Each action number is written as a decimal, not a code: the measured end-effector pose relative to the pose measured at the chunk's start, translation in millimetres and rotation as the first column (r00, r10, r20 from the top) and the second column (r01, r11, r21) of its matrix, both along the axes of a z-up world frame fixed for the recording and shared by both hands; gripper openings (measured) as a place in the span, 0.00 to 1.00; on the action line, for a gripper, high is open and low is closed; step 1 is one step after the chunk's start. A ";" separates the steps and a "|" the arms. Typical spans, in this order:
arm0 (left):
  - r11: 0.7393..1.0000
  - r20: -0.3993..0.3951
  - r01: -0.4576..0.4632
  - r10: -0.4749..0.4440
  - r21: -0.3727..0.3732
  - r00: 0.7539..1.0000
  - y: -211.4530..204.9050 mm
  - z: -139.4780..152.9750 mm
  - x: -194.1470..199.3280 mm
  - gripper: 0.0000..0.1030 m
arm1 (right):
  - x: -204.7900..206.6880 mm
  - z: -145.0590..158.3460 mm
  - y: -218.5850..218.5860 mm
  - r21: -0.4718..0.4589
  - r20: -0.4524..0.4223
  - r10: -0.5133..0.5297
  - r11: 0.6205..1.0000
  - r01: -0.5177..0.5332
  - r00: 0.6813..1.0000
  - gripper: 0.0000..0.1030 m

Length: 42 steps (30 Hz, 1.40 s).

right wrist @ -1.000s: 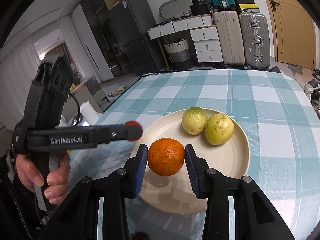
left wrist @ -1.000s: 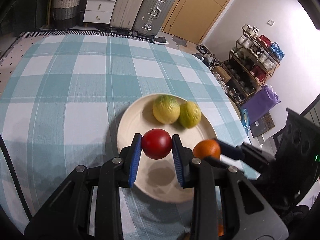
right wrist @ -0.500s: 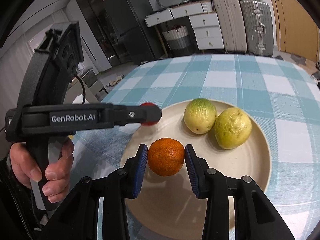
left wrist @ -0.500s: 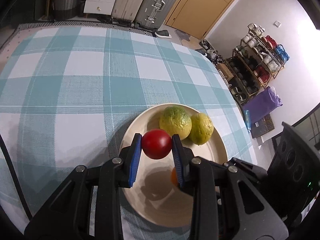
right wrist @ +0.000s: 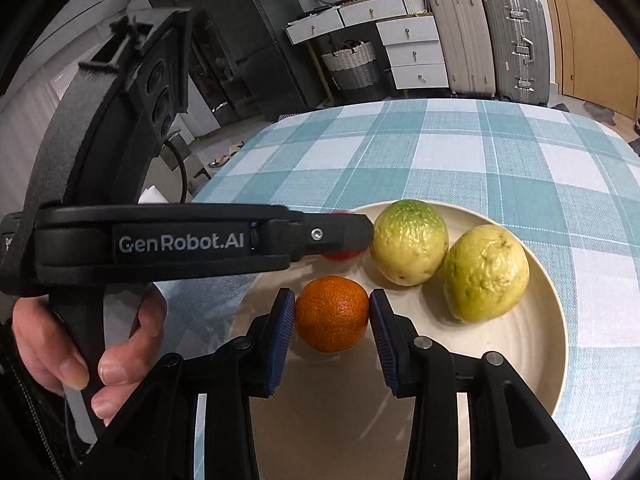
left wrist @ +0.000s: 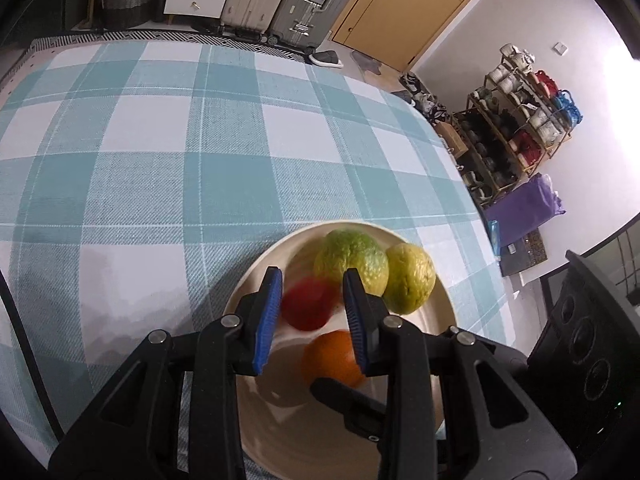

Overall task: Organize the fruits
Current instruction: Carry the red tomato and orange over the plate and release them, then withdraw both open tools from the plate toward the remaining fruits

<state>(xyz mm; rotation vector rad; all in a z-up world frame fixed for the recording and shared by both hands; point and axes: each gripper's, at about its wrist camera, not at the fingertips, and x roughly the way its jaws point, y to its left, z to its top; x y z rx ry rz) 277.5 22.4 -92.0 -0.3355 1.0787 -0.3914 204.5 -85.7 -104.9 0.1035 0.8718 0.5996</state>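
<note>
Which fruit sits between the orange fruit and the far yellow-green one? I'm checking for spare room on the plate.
In the right wrist view, nothing lies between the orange fruit and the far yellow-green fruit: only bare plate.

A plate [right wrist: 552, 344] sits on the surface [right wrist: 460, 152] at its near edge. Two guavas [right wrist: 408, 242] lie touching at the plate's far side, one left, one right [right wrist: 486, 274]. Near and left of them an orange [right wrist: 332, 314] sits between the right tongs [right wrist: 332, 334]. A tomato [left wrist: 308, 304] lies between the left tongs [left wrist: 310, 316], just left of the left guava and beyond the orange. Suitcases [right wrist: 516, 40] stand on the floor far behind.
</note>
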 end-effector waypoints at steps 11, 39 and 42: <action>0.998 0.023 -0.062 0.062 0.023 0.998 11.1 24.9 -24.0 0.58 | -24.6 15.1 -22.9 0.104 0.030 -0.037 0.994 0.034 0.999 0.79; 0.954 0.191 -0.207 0.167 0.215 0.967 18.2 65.8 -185.3 0.80 | -124.9 52.1 -56.3 0.041 0.212 -0.100 0.995 0.093 0.972 0.99; 0.953 0.196 -0.211 0.169 0.217 0.966 16.6 67.3 -196.9 0.80 | -134.3 57.2 -58.1 0.035 0.237 -0.099 0.995 0.094 0.967 1.00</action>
